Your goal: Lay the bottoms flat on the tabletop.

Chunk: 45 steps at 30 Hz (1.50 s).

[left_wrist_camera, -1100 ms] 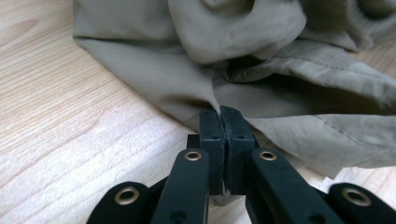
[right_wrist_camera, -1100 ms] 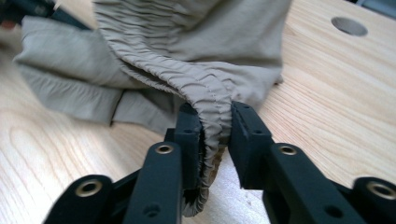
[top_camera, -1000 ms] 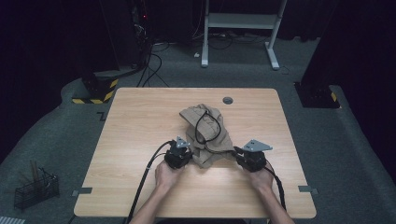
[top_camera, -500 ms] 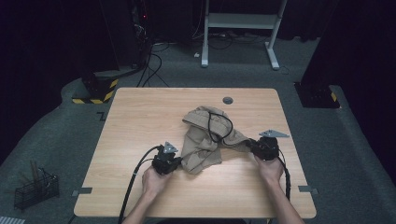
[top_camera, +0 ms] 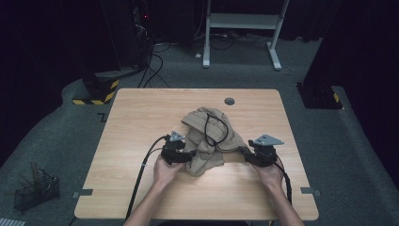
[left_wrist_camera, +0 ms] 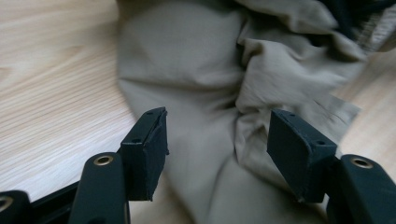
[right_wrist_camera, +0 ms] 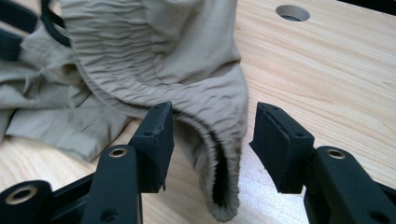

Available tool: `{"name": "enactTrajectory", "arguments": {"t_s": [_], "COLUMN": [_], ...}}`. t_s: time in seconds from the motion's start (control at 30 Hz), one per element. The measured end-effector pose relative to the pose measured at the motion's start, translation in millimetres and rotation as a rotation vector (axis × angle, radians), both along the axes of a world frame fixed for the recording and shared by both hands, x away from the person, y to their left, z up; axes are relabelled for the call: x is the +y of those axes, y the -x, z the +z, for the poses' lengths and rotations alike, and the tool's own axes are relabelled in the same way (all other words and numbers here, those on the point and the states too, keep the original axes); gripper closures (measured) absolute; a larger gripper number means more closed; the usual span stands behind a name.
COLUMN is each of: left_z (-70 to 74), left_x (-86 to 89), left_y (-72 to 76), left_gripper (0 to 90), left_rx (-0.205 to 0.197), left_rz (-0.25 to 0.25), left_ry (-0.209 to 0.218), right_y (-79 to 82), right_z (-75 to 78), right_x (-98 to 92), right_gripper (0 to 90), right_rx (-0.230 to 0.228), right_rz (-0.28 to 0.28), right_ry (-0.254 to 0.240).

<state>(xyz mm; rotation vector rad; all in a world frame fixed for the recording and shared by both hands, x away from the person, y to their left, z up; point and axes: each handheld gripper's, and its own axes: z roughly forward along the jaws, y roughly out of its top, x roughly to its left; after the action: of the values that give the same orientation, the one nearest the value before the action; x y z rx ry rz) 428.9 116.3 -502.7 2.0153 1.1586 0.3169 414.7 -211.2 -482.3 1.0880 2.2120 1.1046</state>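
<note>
A crumpled beige garment (top_camera: 209, 136) with a black drawstring (top_camera: 214, 129) lies mid-table. My left gripper (top_camera: 188, 155) sits at its left edge and my right gripper (top_camera: 244, 153) at its right edge, both pointing inward. In the left gripper view, the jaws of the left gripper (left_wrist_camera: 217, 126) have just been opening, and a fold of the cloth (left_wrist_camera: 187, 70) lies loose between them. In the right gripper view, the right gripper (right_wrist_camera: 212, 116) has also just been opening. The gathered elastic waistband (right_wrist_camera: 219, 140) stands between its pads without being pressed.
The wooden table (top_camera: 141, 117) has a round cable hole (top_camera: 229, 100) near its far edge. On the floor are a wire basket (top_camera: 35, 190) at lower left, a yellow-and-black striped base (top_camera: 94, 96) at the back left and a white desk frame (top_camera: 244, 21) behind.
Both grippers first pulled the garment's edges apart, then moved slightly back inward. Their jaws have opened and let go of the cloth, which now lies slack.
</note>
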Motion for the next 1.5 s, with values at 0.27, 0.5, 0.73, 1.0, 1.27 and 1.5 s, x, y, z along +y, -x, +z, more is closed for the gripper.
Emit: {"name": "enactTrajectory", "arguments": {"t_s": [0.27, 0.5, 0.73, 1.0, 1.27, 1.5], "left_z": [-12.3, -11.7, -11.6, -11.7, -11.8, -12.2], "left_x": [-8.1, -4.4, -2.4, -0.4, 1.1, 7.5], "left_y": [-7.1, -7.1, -7.7, -7.1, -6.8, -3.3], "left_gripper": [79.0, 89.3, 89.6, 89.6, 89.6, 89.7], "left_rx": [0.027, 0.042, 0.052, 0.057, 0.060, 0.071], "left_rz": [-0.007, -0.020, -0.032, -0.040, -0.044, -0.058], "left_ry": [-0.038, -0.047, -0.040, -0.033, -0.029, -0.014], "right_y": [6.4, 5.8, -0.3, -7.9, -11.1, -14.1], "right_z": [-2.0, -0.9, -2.9, -18.7, -33.4, -31.8], "right_x": [23.4, 29.9, 37.7, 44.8, 52.1, 38.0], "right_gripper": [46.3, 45.1, 43.2, 41.8, 57.4, 89.5], "right_rx": [-0.056, -0.073, -0.059, -0.024, -0.044, -0.021], "right_rz": [0.119, 0.169, 0.222, 0.261, 0.270, 0.189], "right_ry": [0.048, 0.102, 0.112, 0.177, 0.289, 0.175]}}
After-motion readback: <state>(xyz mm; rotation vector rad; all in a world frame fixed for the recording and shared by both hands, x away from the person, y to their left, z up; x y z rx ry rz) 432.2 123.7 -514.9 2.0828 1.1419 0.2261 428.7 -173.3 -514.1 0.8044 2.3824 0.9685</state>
